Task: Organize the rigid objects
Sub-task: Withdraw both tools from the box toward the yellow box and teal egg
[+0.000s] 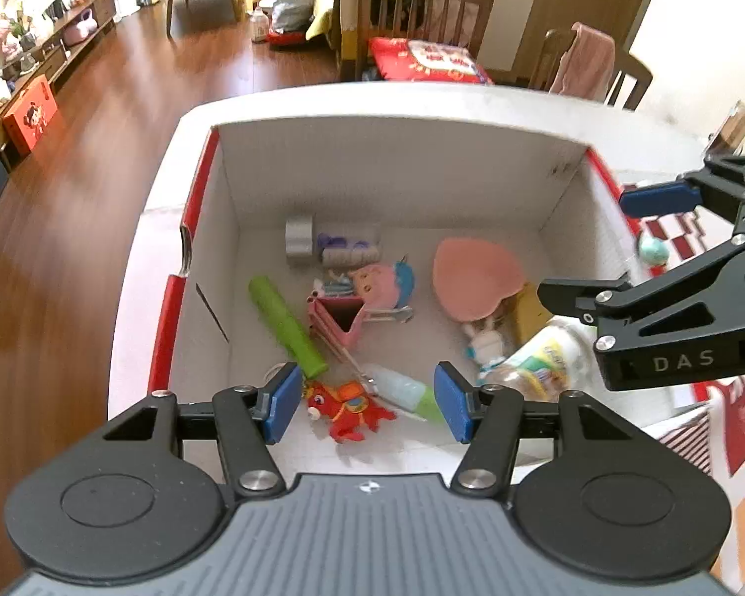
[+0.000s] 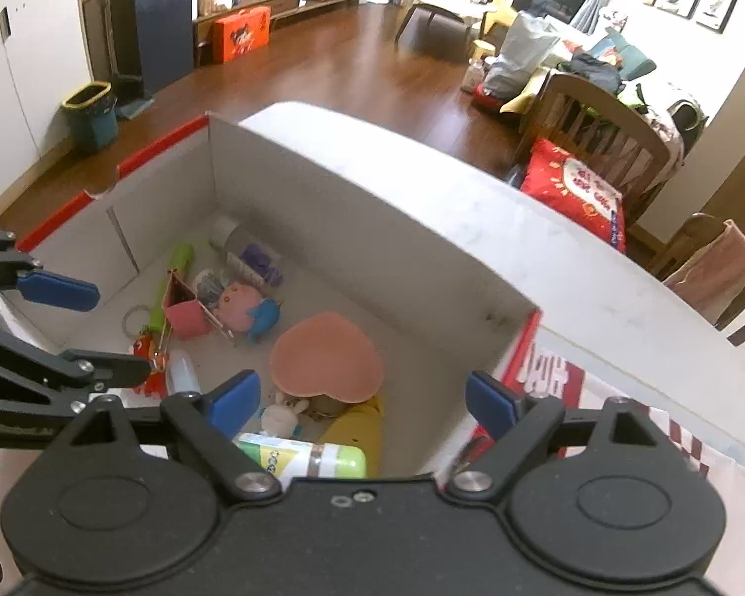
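A white cardboard box [image 1: 397,179] with red edges holds several small items: a red horse toy [image 1: 352,409], a green tube [image 1: 285,325], a pink heart dish [image 1: 477,278], a pink holder [image 1: 337,323], a doll [image 1: 382,283] and a labelled bottle [image 1: 536,357]. My left gripper [image 1: 367,402] is open and empty above the box's near side, over the red toy. My right gripper [image 2: 362,400] is open and empty above the box's right corner; the heart dish [image 2: 328,355] and bottle [image 2: 303,457] lie below it. It also shows in the left wrist view [image 1: 601,248].
The box stands on a white table [image 2: 546,248] with a red patterned mat [image 2: 680,442] at the right. Wooden chairs [image 1: 417,15] with a red cushion [image 1: 427,62] stand beyond the table. A small round teal thing [image 1: 653,248] lies outside the box.
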The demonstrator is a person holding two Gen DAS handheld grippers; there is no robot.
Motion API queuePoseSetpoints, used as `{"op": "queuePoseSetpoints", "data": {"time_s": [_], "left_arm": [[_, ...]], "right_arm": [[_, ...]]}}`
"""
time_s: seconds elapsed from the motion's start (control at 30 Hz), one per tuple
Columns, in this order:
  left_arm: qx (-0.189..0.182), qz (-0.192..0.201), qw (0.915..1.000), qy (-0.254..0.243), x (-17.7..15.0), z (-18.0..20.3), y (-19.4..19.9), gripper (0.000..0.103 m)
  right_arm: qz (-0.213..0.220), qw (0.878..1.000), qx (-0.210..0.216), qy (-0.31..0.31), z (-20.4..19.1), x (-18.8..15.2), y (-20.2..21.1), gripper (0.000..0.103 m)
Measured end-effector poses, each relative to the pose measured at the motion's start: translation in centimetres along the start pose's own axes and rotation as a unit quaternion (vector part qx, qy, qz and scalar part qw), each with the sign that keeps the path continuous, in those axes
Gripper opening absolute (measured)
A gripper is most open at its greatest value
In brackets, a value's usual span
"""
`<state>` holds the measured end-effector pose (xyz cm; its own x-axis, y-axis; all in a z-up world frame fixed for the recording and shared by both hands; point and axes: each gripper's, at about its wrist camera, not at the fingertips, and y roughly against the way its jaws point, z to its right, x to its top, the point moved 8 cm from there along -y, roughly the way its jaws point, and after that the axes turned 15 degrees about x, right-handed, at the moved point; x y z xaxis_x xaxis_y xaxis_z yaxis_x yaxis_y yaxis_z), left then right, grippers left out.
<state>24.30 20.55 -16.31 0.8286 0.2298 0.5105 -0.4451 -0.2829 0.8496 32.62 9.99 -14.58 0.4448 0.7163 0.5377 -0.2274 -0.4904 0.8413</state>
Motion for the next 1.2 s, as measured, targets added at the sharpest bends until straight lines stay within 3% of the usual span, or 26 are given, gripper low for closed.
{"op": "queuePoseSetpoints", "data": {"time_s": [0.2, 0.3, 0.6, 0.73, 0.97, 1.2], "left_arm": [[-0.005, 0.038, 0.9993, 0.002, 0.7, 0.7, 3.3, 0.058], [-0.010, 0.056, 0.9984, 0.005, 0.9, 1.1, 4.9, 0.067], [-0.025, 0.088, 0.9958, -0.002, 1.0, 3.1, 8.5, 0.068], [-0.025, 0.099, 0.9946, -0.015, 0.9, 4.4, 9.5, 0.078], [-0.028, 0.109, 0.9934, -0.025, 0.9, 7.5, 10.3, 0.079], [-0.008, 0.148, 0.9888, -0.022, 1.4, 11.0, 11.8, 0.082]], "right_arm": [[0.028, 0.999, 0.004, -0.020, 0.7, -0.3, 2.7, 0.090], [0.045, 0.998, 0.015, -0.028, 0.9, -0.7, 4.5, 0.093], [0.090, 0.994, 0.040, -0.046, 2.3, -2.8, 10.2, 0.098], [0.103, 0.993, 0.039, -0.053, 3.8, -4.5, 12.6, 0.099], [0.115, 0.990, 0.017, -0.075, 7.5, -8.0, 16.0, 0.101], [0.131, 0.986, 0.011, -0.108, 11.5, -10.1, 18.1, 0.103]]}}
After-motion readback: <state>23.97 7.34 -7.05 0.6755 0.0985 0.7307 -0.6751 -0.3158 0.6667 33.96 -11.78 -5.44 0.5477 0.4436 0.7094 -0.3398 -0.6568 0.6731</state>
